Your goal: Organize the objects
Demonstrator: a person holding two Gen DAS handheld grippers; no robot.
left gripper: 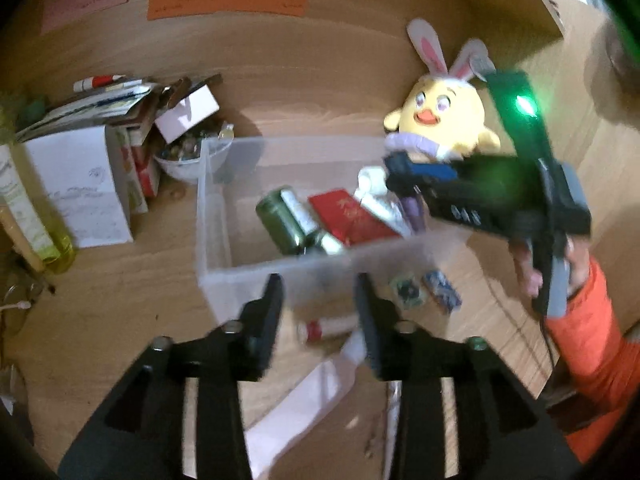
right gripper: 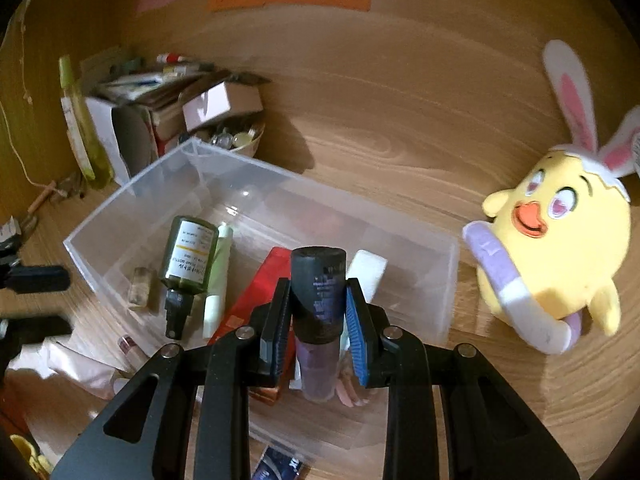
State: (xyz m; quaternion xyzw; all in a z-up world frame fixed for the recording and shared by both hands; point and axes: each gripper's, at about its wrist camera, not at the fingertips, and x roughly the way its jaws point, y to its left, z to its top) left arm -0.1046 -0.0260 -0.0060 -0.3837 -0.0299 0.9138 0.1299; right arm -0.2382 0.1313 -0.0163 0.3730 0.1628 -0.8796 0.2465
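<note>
A clear plastic bin stands on the wooden table. Inside it lie a dark green bottle, a red box and a pale tube. My right gripper is shut on a dark-capped bottle with a purple body and holds it over the bin's near right part. My left gripper is open with nothing between its fingers, just in front of the bin's near wall. Below it on the table lie a small red-and-white tube and a white and pink tube.
A yellow plush chick with bunny ears sits right of the bin. At the left are stacked boxes and papers, a bowl of small bottles and a yellow-green bottle. Two small packets lie before the bin. An orange sleeve is at the right.
</note>
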